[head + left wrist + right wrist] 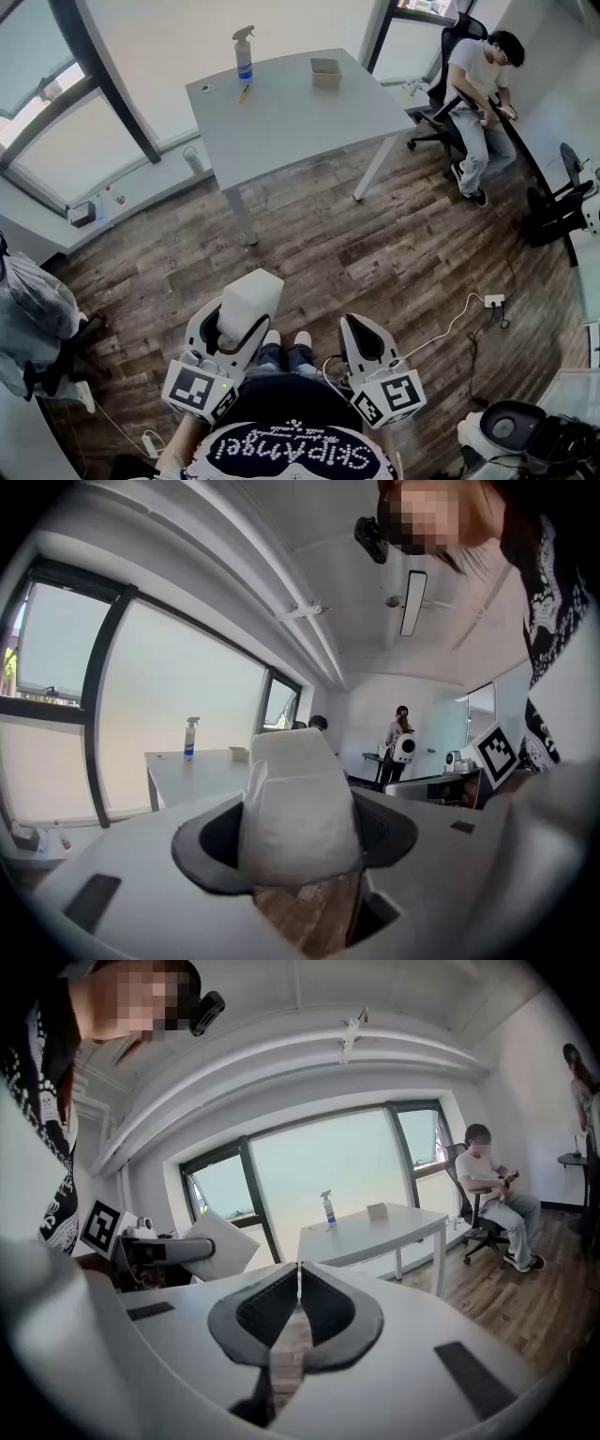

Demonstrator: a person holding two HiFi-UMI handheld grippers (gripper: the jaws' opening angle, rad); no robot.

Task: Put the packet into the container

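A white packet (249,298) stands upright between the jaws of my left gripper (232,323), held low above the wooden floor; in the left gripper view the packet (295,803) fills the gap and the pads press its sides. My right gripper (361,342) hangs beside it with its jaws together and nothing between them, the same in the right gripper view (298,1283). A small open beige container (326,71) sits on the far part of the grey table (291,117), well ahead of both grippers.
A spray bottle (244,52) and a small yellow item (243,93) stand on the table. A person sits on an office chair (450,84) at the right. Cables and a power strip (493,301) lie on the floor. A window ledge (141,183) runs left.
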